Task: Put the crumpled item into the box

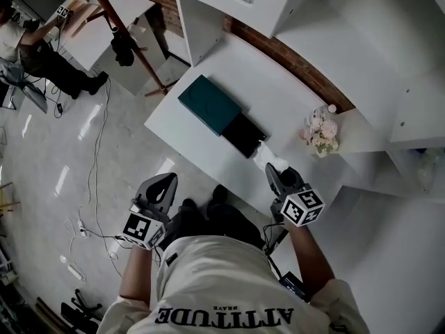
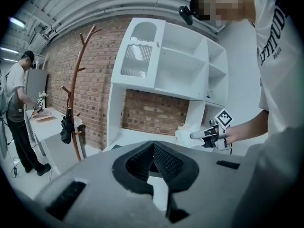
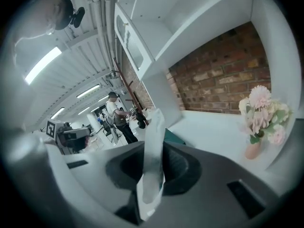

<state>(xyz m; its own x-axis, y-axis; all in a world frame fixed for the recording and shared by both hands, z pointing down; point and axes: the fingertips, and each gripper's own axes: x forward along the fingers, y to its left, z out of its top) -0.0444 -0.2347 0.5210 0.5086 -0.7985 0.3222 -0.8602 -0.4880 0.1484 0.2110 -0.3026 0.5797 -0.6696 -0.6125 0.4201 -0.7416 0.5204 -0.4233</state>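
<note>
A white crumpled item [image 1: 267,160] hangs just off the near edge of the white table [image 1: 285,92], and my right gripper [image 1: 273,173] is shut on it. In the right gripper view the item [image 3: 153,146] stands up as a pale strip pinched between the jaws of the right gripper [image 3: 151,175]. The black box [image 1: 244,134] lies open on the table to the item's upper left, with its dark teal lid [image 1: 208,104] beside it. My left gripper [image 1: 162,186] hangs over the floor left of the table, shut and empty; its own view shows the left gripper [image 2: 153,151] with nothing between the pads.
A small vase of pink flowers [image 1: 320,133] stands at the table's right end. White shelving [image 2: 175,61] backs onto a brick wall. A wooden coat stand [image 1: 128,30] stands left of the table, with cables on the floor. Another person [image 1: 43,53] works at a far table.
</note>
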